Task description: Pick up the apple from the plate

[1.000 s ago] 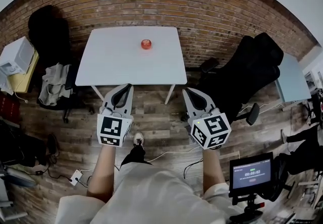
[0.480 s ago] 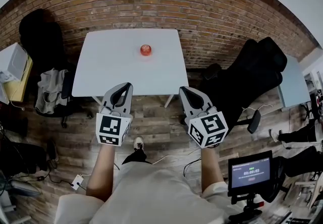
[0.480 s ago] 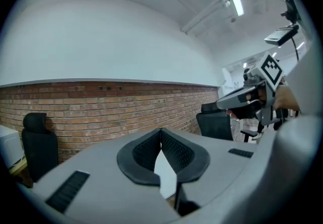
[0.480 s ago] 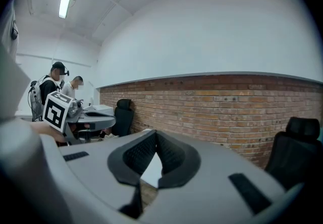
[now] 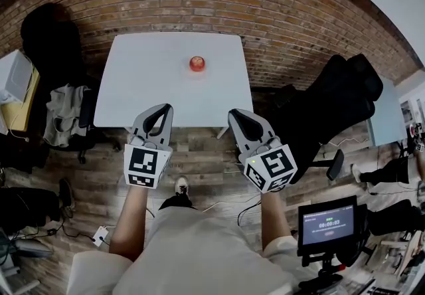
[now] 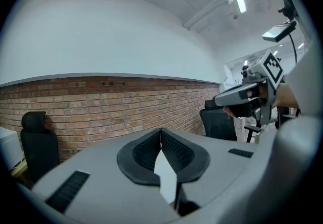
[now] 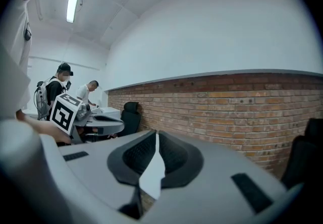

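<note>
Moved: left claw [image 5: 165,109] and right claw [image 5: 234,115] are brought nearer the worktop [image 5: 143,91] than a second ago; its near edge is now reached by their tips.
Claws: both are clenched, with nothing held.
Apple [image 5: 197,63]: set past mid-worktop, well apart from both claws; the plate cannot be told from the white surface.
Handling: judged firm, smooth, fairly light and easily bruised; best taken across its widest middle.
Axis: round, so no long axis is shown; the stem is too small to be read.
</note>
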`<state>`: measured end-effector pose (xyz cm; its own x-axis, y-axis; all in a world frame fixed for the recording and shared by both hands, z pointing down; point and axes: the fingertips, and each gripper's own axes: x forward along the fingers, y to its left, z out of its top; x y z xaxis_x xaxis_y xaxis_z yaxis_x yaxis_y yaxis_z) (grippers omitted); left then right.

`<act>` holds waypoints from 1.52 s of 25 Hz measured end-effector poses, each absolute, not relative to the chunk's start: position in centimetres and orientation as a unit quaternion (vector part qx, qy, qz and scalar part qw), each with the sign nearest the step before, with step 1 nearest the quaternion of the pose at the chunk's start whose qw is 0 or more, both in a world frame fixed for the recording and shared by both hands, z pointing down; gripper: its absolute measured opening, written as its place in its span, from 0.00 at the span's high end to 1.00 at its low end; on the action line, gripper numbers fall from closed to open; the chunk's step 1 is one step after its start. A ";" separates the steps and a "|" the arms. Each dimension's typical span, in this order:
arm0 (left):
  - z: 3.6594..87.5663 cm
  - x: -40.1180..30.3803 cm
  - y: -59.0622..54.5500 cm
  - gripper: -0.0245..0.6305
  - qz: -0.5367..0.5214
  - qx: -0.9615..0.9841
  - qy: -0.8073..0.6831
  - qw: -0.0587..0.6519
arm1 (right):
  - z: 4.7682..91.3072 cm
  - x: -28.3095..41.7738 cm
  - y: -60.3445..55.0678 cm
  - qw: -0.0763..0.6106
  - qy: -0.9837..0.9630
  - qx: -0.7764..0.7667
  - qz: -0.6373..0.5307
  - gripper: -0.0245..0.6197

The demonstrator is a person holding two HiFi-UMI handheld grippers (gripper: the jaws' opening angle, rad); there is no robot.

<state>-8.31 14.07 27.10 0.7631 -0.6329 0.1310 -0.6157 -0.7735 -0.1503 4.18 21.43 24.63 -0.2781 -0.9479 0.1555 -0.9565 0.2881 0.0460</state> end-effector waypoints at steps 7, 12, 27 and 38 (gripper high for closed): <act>26.8 -8.5 10.1 0.95 -0.089 -0.940 0.324 0.053 | 24.5 3.1 16.6 0.075 -0.801 0.593 0.028 0.95; 27.5 -8.7 7.9 0.95 -0.095 -0.945 0.310 0.050 | 25.0 1.7 13.6 0.074 -0.806 0.587 0.033 0.95; 28.6 -9.6 3.8 0.95 -0.104 -0.946 0.304 0.036 | 26.1 2.0 9.7 0.095 -0.800 0.590 0.053 0.93; 30.3 -8.3 1.6 0.95 -0.116 -0.943 0.312 0.014 | 28.2 3.5 6.8 0.110 -0.811 0.571 0.074 0.92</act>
